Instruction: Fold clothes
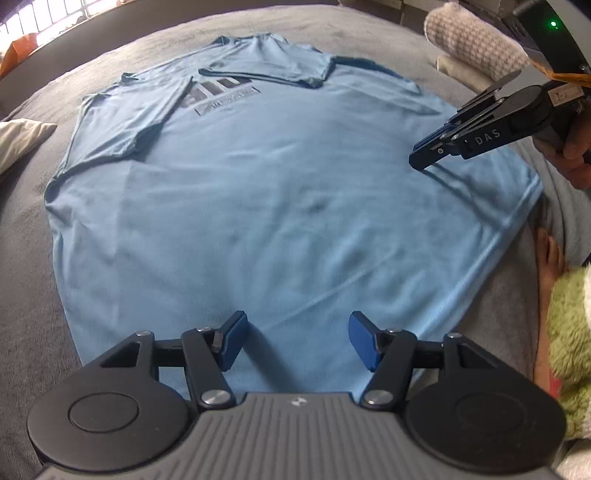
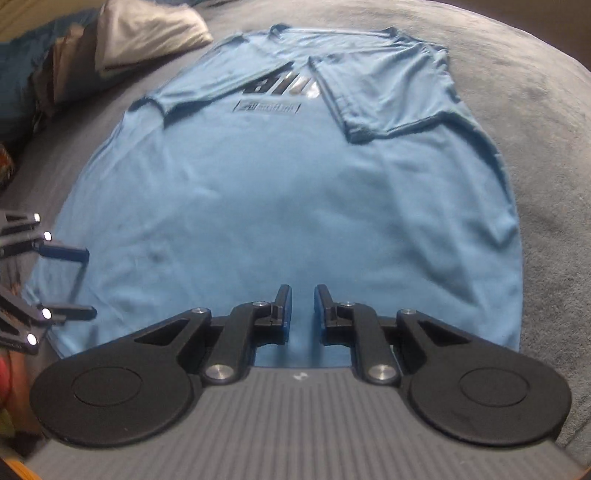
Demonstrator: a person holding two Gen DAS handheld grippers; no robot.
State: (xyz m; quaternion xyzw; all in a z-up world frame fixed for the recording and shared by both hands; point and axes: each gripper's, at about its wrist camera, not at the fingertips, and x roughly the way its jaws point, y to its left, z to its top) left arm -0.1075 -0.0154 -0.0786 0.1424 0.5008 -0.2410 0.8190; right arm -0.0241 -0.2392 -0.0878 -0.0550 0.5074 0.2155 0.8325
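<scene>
A light blue T-shirt [image 1: 280, 206] [image 2: 288, 199] lies flat, front up, on a grey bed cover [image 1: 26, 266], both short sleeves folded in over the chest beside a dark printed logo [image 1: 221, 94]. My left gripper [image 1: 297, 334] hovers open over the shirt's hem, with nothing between its blue pads. From the right my right gripper [image 1: 421, 157] comes in over the shirt's side, a hand [image 1: 570, 151] holding it. In the right wrist view the right gripper [image 2: 303, 301] is all but shut above the hem, a thin gap and no cloth between the jaws. The left gripper [image 2: 81, 284] shows at that view's left edge.
A white pillow [image 1: 22, 142] lies left of the shirt and a knitted cushion [image 1: 469, 40] at the back right. Green fuzzy fabric [image 1: 570, 332] and bare skin [image 1: 550, 258] sit by the hem's right corner. Folded clothes [image 2: 147, 33] are stacked at the bed's far left.
</scene>
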